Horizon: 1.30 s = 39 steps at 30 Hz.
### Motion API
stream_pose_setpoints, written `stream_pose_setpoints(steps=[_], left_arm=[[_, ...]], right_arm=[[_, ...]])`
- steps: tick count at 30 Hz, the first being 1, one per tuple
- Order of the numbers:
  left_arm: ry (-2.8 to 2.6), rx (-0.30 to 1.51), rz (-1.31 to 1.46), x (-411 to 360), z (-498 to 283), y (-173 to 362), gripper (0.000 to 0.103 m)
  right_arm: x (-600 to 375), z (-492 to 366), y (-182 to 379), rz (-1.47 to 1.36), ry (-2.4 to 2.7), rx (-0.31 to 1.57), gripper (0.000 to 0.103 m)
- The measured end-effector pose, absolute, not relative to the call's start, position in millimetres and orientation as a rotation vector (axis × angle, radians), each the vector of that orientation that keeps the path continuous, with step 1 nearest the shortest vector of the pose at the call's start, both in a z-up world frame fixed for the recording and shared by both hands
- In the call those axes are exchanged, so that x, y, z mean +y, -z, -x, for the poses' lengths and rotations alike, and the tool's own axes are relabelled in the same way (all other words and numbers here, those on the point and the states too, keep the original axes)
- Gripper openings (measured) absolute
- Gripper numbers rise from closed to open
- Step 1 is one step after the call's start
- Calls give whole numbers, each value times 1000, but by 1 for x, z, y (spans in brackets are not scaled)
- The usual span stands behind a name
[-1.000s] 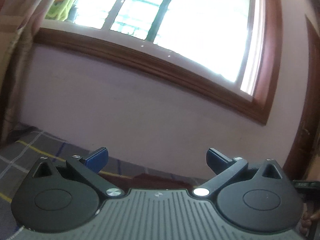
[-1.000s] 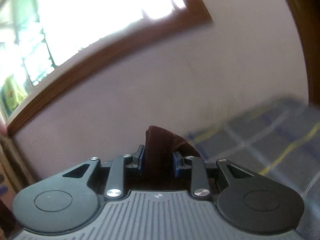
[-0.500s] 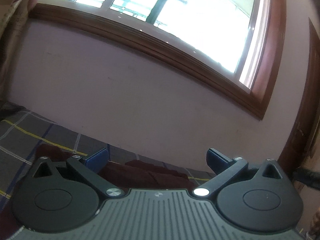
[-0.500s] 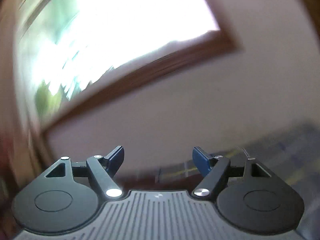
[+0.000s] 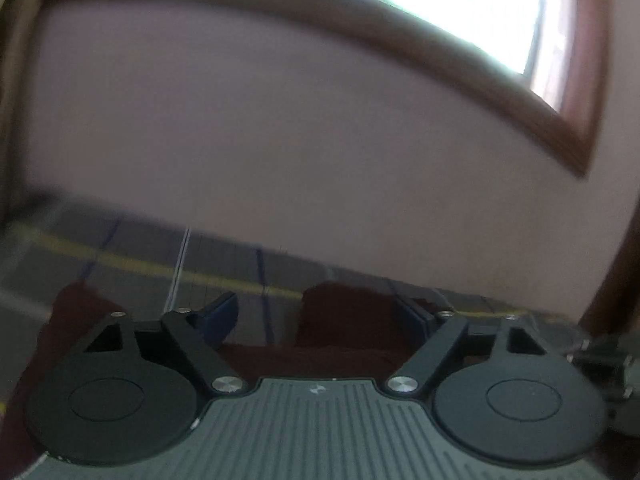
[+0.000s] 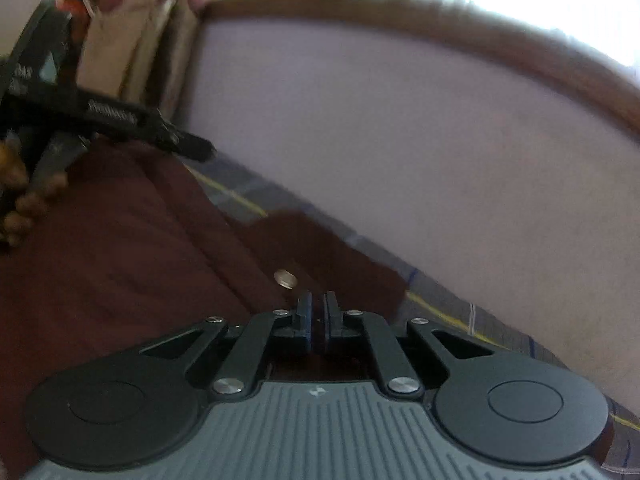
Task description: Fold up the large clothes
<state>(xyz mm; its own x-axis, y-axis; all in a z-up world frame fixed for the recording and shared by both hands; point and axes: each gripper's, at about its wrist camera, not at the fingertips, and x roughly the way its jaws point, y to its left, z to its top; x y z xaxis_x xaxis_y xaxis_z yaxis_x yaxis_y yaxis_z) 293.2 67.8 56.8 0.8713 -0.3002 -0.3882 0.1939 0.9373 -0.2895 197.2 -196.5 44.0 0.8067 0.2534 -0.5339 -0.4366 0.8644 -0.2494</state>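
A dark maroon garment (image 6: 120, 248) lies on a grey plaid bed sheet (image 6: 500, 332). It also shows in the left wrist view (image 5: 348, 316), with a raised fold between the fingers. My left gripper (image 5: 320, 312) is open over it; it also shows in the right wrist view (image 6: 192, 148), held in a hand at the upper left. My right gripper (image 6: 316, 308) has its fingers nearly together at the garment's edge, beside a silver button (image 6: 285, 279). Whether cloth is pinched between them is hidden.
A pale wall (image 5: 280, 140) rises right behind the bed, with a wooden window frame (image 5: 400, 44) above. A beige curtain (image 6: 132, 36) hangs at the left. The bed sheet (image 5: 132, 256) stretches along the wall.
Both grippers have tilted down toward the bed. The right gripper let go of the cloth, opened, then closed again near the button. The left stayed open.
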Motion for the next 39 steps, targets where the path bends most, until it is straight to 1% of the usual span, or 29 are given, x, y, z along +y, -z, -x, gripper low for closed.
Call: stream_pose_setpoints(steps=[1,4,7,9,19,29,31,36,37,39], left_arm=[[254,458,269,71,-297,-51,78],[231,491,258,69,-303,-34,78],[226,513,260,69,-307,-19,77],[220,528,276,72,-309,-11,77],[199,568,269,73,-319,-3,76],[196,569,249,73,-320,0,76],[196,570,246,72,-320,0,76],[194,570,239,72,-320,0,76],[194,569,235,72,-320,0,76],[195,569,235,72,-320,0,76]], right_arm=[[-203,-201,-37,346,-390,521,5],[-203,-213,-26,285,-369,520,4],[-222,-225,-12,171,-323,564,4],[-230,-226,-8,143,-291,570,4],[-299,-245,3,-105,-104,660,2],[-330,-246,7,-81,58,715,2],[-325,-245,8,-19,83,716,3],[-323,-242,9,10,101,683,7],[-321,-239,8,19,114,658,10],[-318,-229,4,47,155,598,22]])
